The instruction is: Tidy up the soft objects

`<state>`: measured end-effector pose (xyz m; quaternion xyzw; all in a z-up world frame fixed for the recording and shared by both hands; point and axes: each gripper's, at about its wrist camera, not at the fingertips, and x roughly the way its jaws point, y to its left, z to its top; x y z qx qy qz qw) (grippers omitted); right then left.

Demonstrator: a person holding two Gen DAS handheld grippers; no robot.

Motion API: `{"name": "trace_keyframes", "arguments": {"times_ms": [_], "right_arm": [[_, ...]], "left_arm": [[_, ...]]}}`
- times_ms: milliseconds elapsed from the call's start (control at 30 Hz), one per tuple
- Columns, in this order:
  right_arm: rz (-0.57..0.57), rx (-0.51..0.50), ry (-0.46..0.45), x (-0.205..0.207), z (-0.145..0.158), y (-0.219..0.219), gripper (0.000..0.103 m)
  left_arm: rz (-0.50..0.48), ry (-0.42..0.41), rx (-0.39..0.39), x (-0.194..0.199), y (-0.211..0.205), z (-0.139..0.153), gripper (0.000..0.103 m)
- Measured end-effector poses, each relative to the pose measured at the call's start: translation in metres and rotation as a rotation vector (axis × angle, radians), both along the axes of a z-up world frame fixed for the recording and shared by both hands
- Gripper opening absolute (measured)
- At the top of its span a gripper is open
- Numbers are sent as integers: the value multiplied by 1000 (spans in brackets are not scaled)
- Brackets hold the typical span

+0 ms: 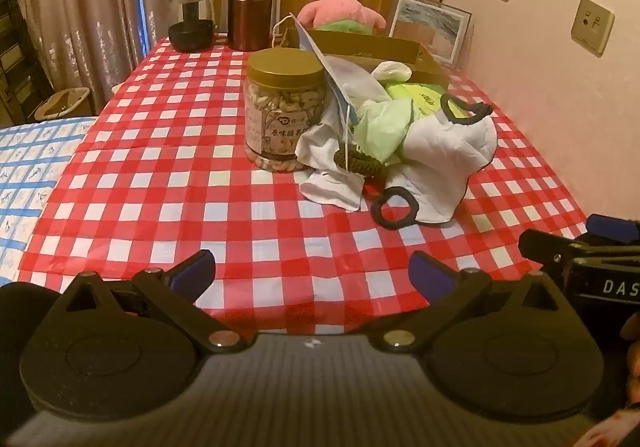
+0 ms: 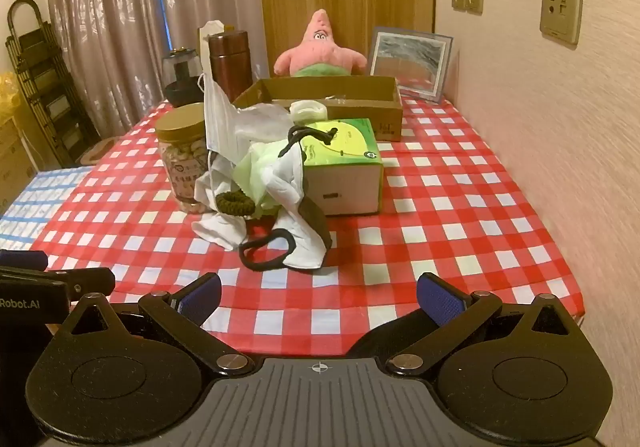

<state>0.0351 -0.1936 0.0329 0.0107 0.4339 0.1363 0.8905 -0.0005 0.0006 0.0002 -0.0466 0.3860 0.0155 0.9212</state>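
**Soft-object pile lies ahead of both sets of fingers; the right is better aligned**

The left gripper (image 1: 312, 273) and the right gripper (image 2: 318, 297) both hover over the near edge of the bench (image 2: 460, 207), angled downward. The fingers of each are spread wide and hold nothing.

The pile of soft objects (image 2: 264, 183) sits on the bench well ahead of the fingers. From the right fingers it lies ahead and slightly left of centre; from the left fingers it lies ahead and clearly right of centre. The right gripper therefore appears to have the straighter approach.

Nearest element: a white cloth mask (image 2: 296, 219) with a dark ear loop (image 2: 266, 251) that lies flat towards the fingers. The loop's long axis runs roughly across the line of approach. A dark hair tie (image 2: 234, 203) rests on the pile just behind it, with light green fabric (image 2: 256, 167) beyond.

Obstructions:
- A nut jar (image 2: 182, 155) stands touching the pile on its left side.
- A tissue box (image 2: 344, 167) stands against its right side.
- An open cardboard box (image 2: 332, 103) stands behind, a probable destination.
- A pink plush toy (image 2: 320, 51) sits beyond the cardboard box.
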Motion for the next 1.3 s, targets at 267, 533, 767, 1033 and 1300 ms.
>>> {"name": "trace_keyframes", "arguments": {"times_ms": [267, 533, 767, 1033, 1300], "right_arm": [[0, -1, 4, 0, 0, 0, 103], [0, -1, 3, 0, 0, 0, 103], [0, -1, 3, 0, 0, 0, 103], [0, -2, 2, 1, 0, 0, 103], [0, -2, 2, 1, 0, 0, 103]], "left_arm": [[18, 25, -7, 7, 3, 3, 102], [-11, 4, -5, -1, -1, 0, 102], [-16, 8, -4, -1, -2, -1, 102], [-16, 8, -4, -1, -2, -1, 102], [-15, 9, -4, -1, -3, -1, 102]]}}
